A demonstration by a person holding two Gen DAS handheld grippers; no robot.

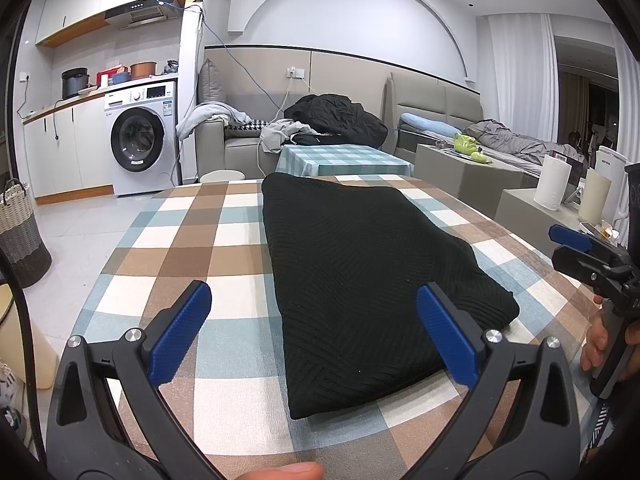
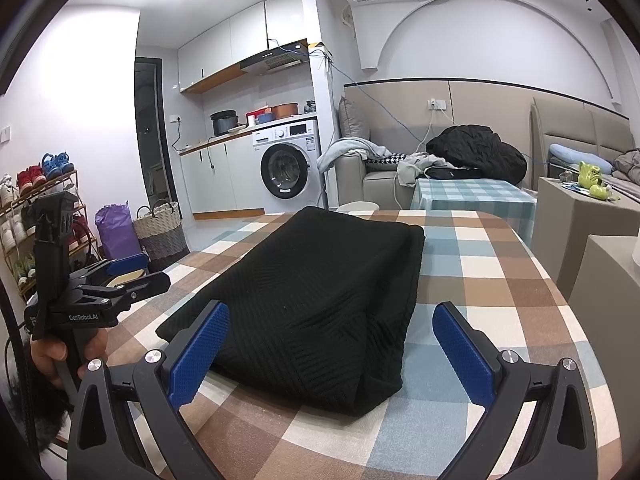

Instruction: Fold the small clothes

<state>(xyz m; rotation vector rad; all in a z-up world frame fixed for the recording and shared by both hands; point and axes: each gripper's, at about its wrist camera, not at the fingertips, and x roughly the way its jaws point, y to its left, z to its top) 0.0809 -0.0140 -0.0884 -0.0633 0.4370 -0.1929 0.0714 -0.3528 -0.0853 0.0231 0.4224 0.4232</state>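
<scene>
A black knit garment [image 1: 360, 276] lies folded in a long rectangle on the checked tablecloth [image 1: 180, 240]; it also shows in the right wrist view [image 2: 320, 304]. My left gripper [image 1: 314, 320] is open and empty, held above the near end of the garment. My right gripper [image 2: 332, 340] is open and empty, held above the garment's near right corner. The right gripper also shows at the right edge of the left wrist view [image 1: 576, 248]. The left gripper shows at the left of the right wrist view [image 2: 124, 272].
A second small table with a teal checked cloth [image 1: 344, 158] stands beyond the far edge. A sofa with a dark pile of clothes [image 1: 336, 118] is behind it. A washing machine [image 1: 140, 136] and a woven basket [image 1: 20, 232] stand left. Paper rolls [image 1: 554, 182] stand right.
</scene>
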